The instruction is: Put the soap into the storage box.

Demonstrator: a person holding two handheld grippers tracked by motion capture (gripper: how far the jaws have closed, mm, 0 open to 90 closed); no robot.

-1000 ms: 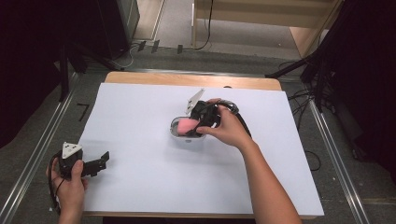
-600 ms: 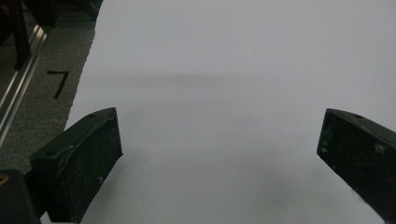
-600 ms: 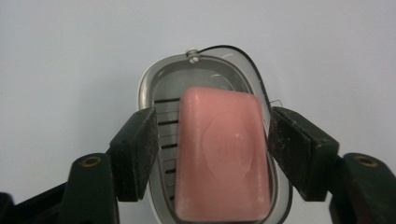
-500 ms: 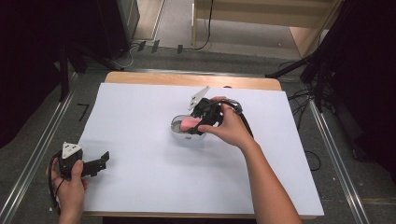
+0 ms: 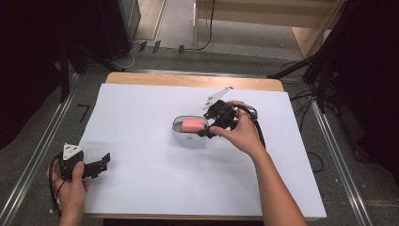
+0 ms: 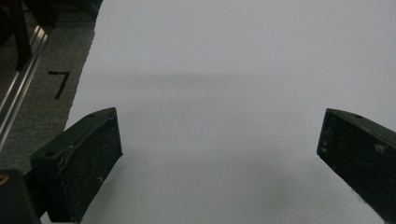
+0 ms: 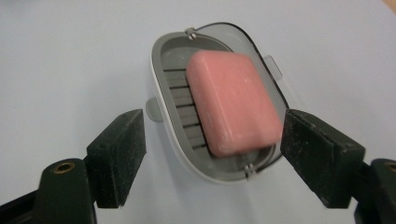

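Evidently the right gripper has just been opening, jaws clear of the soap, which rests in its dish mid-frame, seemingly released. Lower left, the left gripper idles wide, empty, on the table.
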